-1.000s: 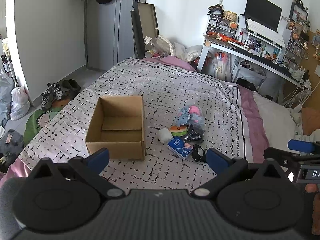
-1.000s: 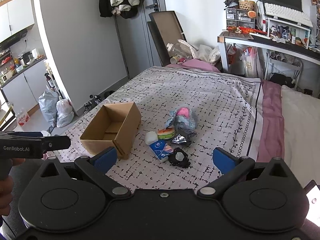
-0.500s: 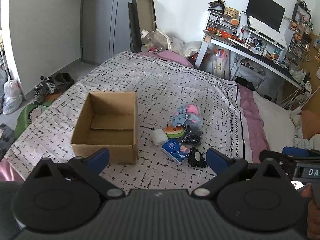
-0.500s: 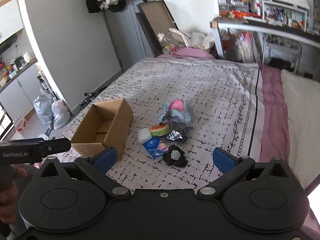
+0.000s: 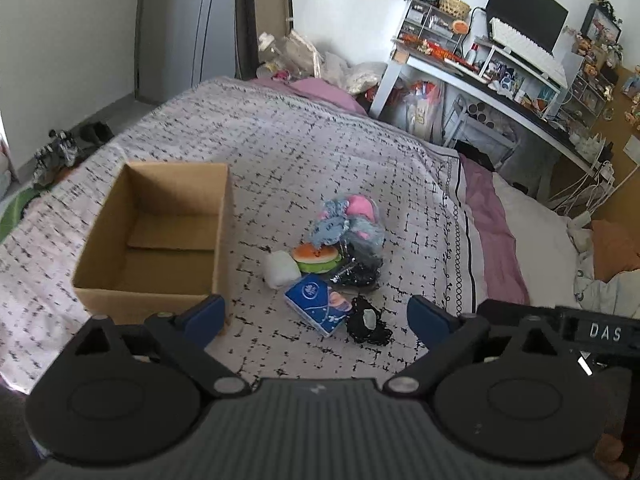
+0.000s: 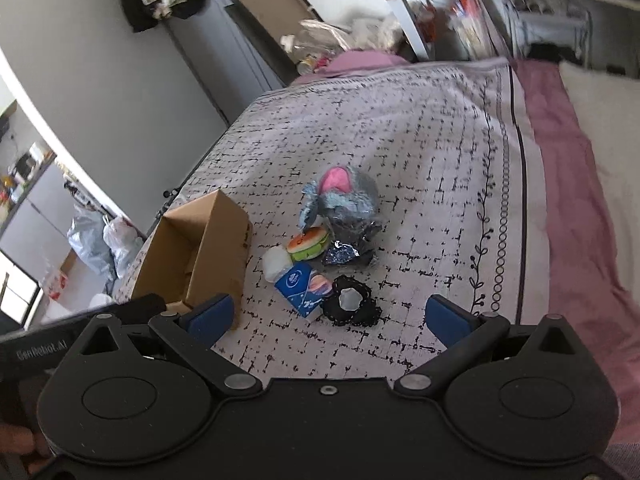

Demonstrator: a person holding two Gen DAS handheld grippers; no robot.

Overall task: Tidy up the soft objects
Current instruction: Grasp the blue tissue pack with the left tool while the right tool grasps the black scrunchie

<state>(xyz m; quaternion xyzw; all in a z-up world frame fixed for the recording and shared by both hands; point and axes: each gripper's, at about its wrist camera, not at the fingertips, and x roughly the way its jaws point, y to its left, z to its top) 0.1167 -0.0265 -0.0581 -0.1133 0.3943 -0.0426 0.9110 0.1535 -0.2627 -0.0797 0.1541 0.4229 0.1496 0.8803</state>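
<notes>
Fingers of left gripper (image 5: 316,314) and right gripper (image 6: 326,314) spread apart, holding nothing. Cardboard box (image 5: 160,236) on bed (image 5: 320,152) empty. Soft objects (image 5: 332,264) piled just beside it. Right gripper reads "DAS".

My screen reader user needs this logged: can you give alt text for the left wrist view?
The open left gripper hovers above a patterned bedspread, empty cardboard box at left. To its right lies a pile: blue tissue pack, black scrunchie, burger plush, grey-pink plush toy. A cluttered desk stands behind.
</notes>
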